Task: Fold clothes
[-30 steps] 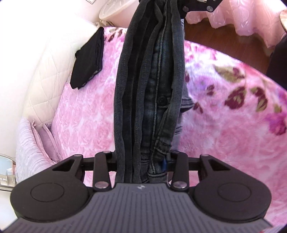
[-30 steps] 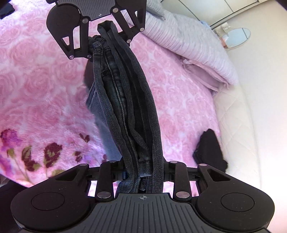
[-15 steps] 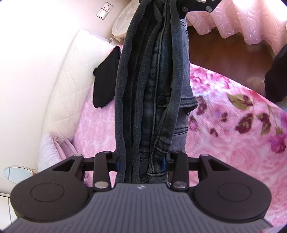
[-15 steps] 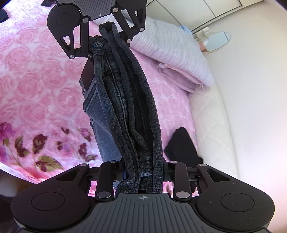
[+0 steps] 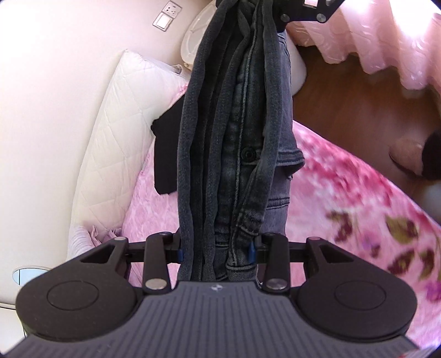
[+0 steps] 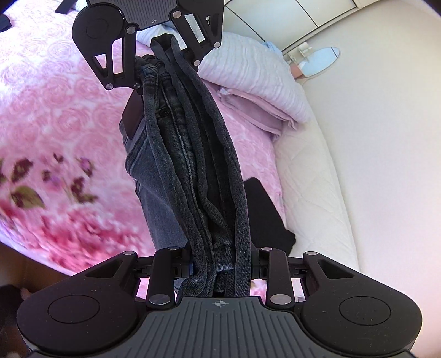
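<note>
A bed under a pink rose-patterned blanket (image 6: 55,115) fills the room, with a cream quilted headboard (image 5: 110,143) against a pale wall (image 5: 55,68). Striped lilac pillows (image 6: 256,79) lie at its head. Pink curtains (image 5: 386,41) hang over the brown wooden floor (image 5: 344,115).

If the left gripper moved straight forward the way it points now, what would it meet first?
Likely the right gripper, which faces it along the bunched dark grey denim jeans that both hold stretched between them. The left gripper would only crumple the jeans on the way; depth is unclear.
</note>
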The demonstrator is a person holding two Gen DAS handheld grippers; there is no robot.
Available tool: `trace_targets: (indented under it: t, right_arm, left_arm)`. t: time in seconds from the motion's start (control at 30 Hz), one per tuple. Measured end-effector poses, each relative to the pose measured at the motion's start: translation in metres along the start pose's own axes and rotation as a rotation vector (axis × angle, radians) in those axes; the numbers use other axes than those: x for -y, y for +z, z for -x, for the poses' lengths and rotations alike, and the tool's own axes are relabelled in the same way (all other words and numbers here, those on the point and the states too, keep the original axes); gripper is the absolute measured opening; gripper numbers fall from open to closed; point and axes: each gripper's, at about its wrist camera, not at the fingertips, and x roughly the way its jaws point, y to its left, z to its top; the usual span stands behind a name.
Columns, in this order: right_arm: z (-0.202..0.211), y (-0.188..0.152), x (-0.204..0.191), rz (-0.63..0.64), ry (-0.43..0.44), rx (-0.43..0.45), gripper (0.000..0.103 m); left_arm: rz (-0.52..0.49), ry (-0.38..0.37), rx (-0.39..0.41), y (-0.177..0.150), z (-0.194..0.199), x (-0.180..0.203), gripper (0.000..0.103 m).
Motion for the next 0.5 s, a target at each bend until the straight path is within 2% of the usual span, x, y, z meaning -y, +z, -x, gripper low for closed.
trace_targets:
  t: [0.17, 0.27, 0.5]
  right_arm:
    - [-0.017, -0.033, 0.048, 0.025, -0.001, 0.028, 0.03]
    - [-0.027, -0.047, 0.073, 0.036, -0.007, 0.04, 0.03]
    - [-0.056, -0.064, 0.118, 0.056, -0.009, 0.045, 0.03]
  left_arm:
    - [0.044, 0.025, -0.022, 0.045, -0.025, -0.027, 0.035]
    - [0.061, 0.036, -0.032, 0.061, -0.039, -0.041, 0.035]
    - [0.05, 0.043, -0.023, 0.074, -0.078, -0.075, 0.035]
